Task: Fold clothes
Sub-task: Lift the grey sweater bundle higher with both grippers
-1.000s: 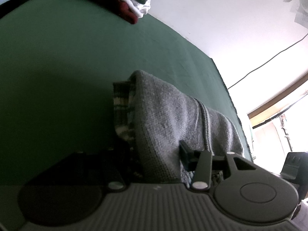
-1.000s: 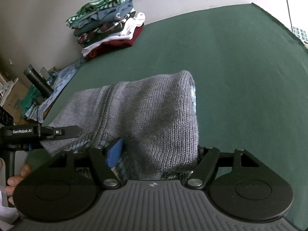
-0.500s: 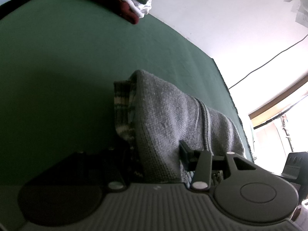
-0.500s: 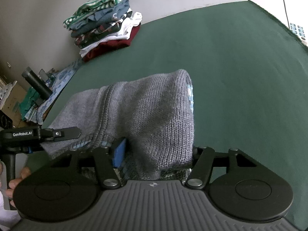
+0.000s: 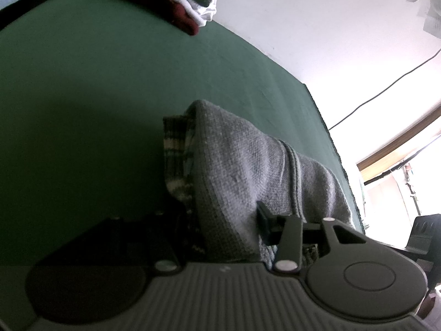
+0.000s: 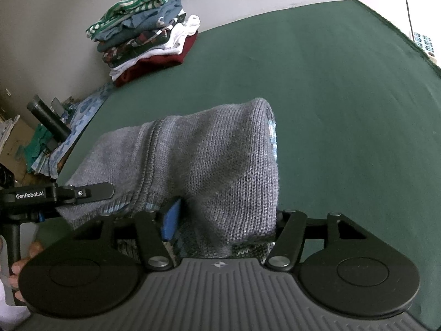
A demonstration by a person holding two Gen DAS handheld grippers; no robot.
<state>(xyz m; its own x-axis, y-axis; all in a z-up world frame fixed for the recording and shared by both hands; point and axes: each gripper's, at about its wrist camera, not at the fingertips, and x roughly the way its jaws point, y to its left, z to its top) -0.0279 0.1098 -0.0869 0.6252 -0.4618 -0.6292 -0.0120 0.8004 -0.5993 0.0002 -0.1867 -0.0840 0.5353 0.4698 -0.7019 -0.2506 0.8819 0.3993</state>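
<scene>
The grey knit sweater (image 6: 209,171) sat bunched on the green tabletop (image 6: 344,110), well short of the folded clothes stack (image 6: 146,30). Both grippers, left (image 5: 220,220) and right (image 6: 223,220), were clamped on its near hem, the right one's jaws having just closed in. Soft, floppy and stretchy, so I'd grip at the hem corners.

A black cable (image 5: 380,93) runs down the white wall (image 5: 317,27) ahead of me; a cardboard box (image 6: 11,143) sits on the floor at my left.

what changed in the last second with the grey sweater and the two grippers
The right gripper has narrowed its jaws around the bunched grey sweater, which sits between them. The left gripper, the sweater's drape and the stack of folded clothes look unchanged.
</scene>
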